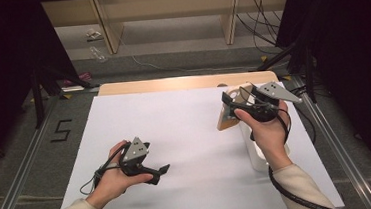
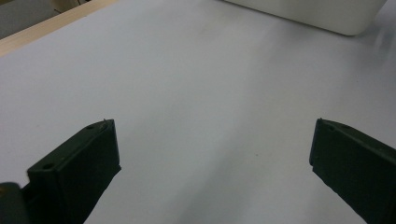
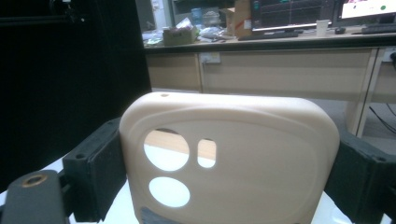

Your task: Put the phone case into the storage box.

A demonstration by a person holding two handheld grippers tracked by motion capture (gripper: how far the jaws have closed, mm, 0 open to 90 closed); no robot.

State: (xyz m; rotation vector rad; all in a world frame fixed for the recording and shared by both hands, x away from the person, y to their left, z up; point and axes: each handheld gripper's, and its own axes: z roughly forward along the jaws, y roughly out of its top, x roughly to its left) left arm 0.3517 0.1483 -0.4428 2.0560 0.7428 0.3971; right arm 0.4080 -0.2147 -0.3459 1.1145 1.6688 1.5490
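A beige phone case (image 3: 229,158) is pinched across its width between the jaws of the right gripper (image 1: 246,102), held off the white table (image 1: 186,134) with its long axis steeply upright and its camera-cutout end pointing away from the gripper. It is seen above the white box (image 1: 257,154). Well left of that box, the left gripper (image 1: 154,173) is held low, jaws spread on nothing.

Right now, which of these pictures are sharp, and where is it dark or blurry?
High view: evenly lit white table, dark surroundings. Left claw view: soft, slightly blurred table. Right claw view: beige phone case close and a little soft, black at left, monitors glowing behind.
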